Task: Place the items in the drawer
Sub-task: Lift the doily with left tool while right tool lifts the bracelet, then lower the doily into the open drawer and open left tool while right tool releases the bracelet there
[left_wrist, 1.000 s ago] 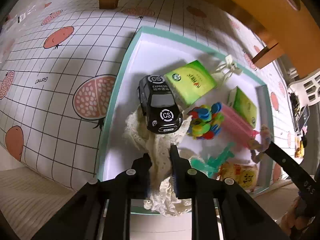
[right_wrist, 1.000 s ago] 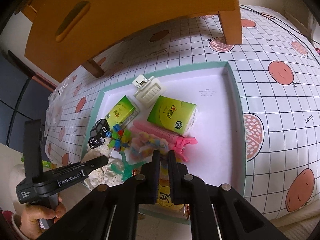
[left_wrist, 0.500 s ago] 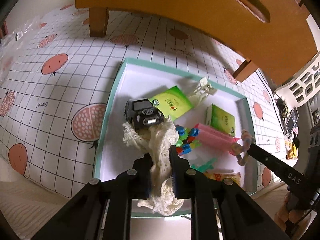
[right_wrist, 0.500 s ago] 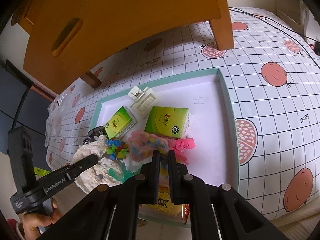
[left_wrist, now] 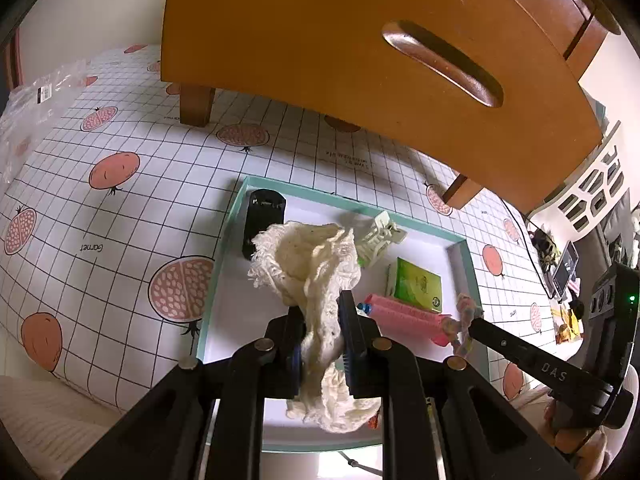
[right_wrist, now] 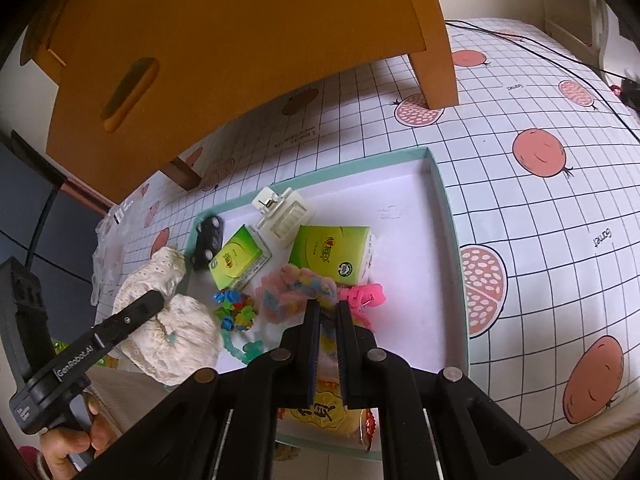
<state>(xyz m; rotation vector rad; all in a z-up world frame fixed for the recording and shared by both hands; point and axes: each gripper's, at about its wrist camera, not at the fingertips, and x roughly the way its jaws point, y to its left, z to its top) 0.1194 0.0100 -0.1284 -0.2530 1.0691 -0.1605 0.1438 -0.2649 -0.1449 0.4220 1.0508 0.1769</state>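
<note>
My left gripper (left_wrist: 322, 320) is shut on a cream lace cloth (left_wrist: 308, 264), which hangs above the teal-rimmed tray (left_wrist: 224, 264). The right wrist view shows this cloth (right_wrist: 176, 328) at the left, with the left gripper (right_wrist: 156, 300) on it. My right gripper (right_wrist: 325, 312) is shut on a pastel braided band (right_wrist: 296, 288) just above the tray (right_wrist: 448, 232). Behind the tray stands an orange wooden cabinet, its drawer front (left_wrist: 440, 64) bearing a slot handle (right_wrist: 128, 92).
In the tray lie a black toy car (right_wrist: 208, 240) tipped over at the far left corner, two green tissue packs (right_wrist: 332, 252), a white claw clip (right_wrist: 282, 216), a pink clip (right_wrist: 366, 296), coloured beads (right_wrist: 236, 312) and a yellow snack pack (right_wrist: 324, 412). A cabinet leg (left_wrist: 196, 104) stands on the patterned cloth.
Both grippers have risen and tilted up toward the cabinet. The lace cloth came up off the tray, and the toy car rolled off it to the far left corner.
</note>
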